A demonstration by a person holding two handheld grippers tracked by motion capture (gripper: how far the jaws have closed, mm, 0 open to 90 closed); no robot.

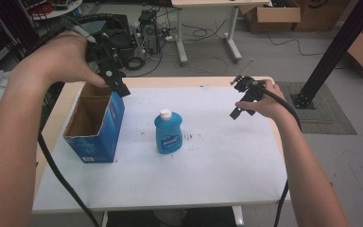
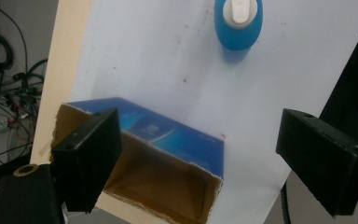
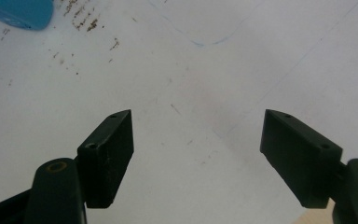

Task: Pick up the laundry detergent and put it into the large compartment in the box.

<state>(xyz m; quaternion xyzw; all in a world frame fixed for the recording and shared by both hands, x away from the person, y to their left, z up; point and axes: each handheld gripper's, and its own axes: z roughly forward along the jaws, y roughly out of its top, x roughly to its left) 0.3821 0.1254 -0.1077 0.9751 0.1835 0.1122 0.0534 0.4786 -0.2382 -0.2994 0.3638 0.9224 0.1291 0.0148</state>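
here left tongs [image 2: 200, 154] spread wide above open box [image 2: 168, 177], empty; right tongs [image 3: 198, 154] spread wide over table [image 3: 205, 84], empty.

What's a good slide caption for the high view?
Two hand-held grippers, left and right, hover over an open blue box and blue bottle.

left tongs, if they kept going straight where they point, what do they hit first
Most likely the open top of the blue box, which lies between the spread jaws of the left tongs; depth is unclear, so its cardboard rim might catch first.
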